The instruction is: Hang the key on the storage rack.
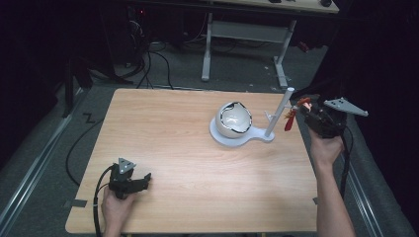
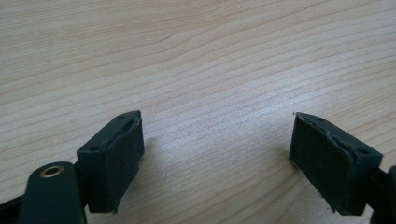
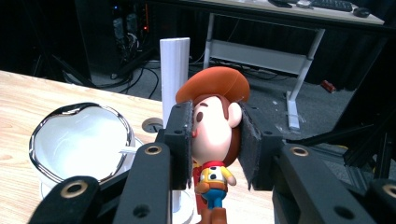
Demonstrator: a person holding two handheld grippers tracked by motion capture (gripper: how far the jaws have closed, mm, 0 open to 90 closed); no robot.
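Observation:
A small cowboy figure (image 3: 215, 135) with an orange hat, yellow shirt and blue trousers hangs between the black jaws of my right gripper (image 3: 215, 140), which is shut on its head. In the high view that gripper (image 1: 307, 109) is held above the table's right edge, the figure (image 1: 290, 118) dangling beside a white post (image 1: 278, 112). The post rises from a white stand (image 1: 237, 138) that carries a white egg-shaped shell (image 1: 233, 120) with a jagged dark-rimmed opening. My left gripper (image 1: 146, 178) rests open on the table near the front left, with bare wood between its pads (image 2: 121, 158).
The wooden table (image 1: 188, 163) has wide bare room in its middle and left. Beyond it stand a white-legged desk (image 1: 247, 34) and cables on a grey floor. A strip of tape (image 1: 75, 203) marks the front left edge.

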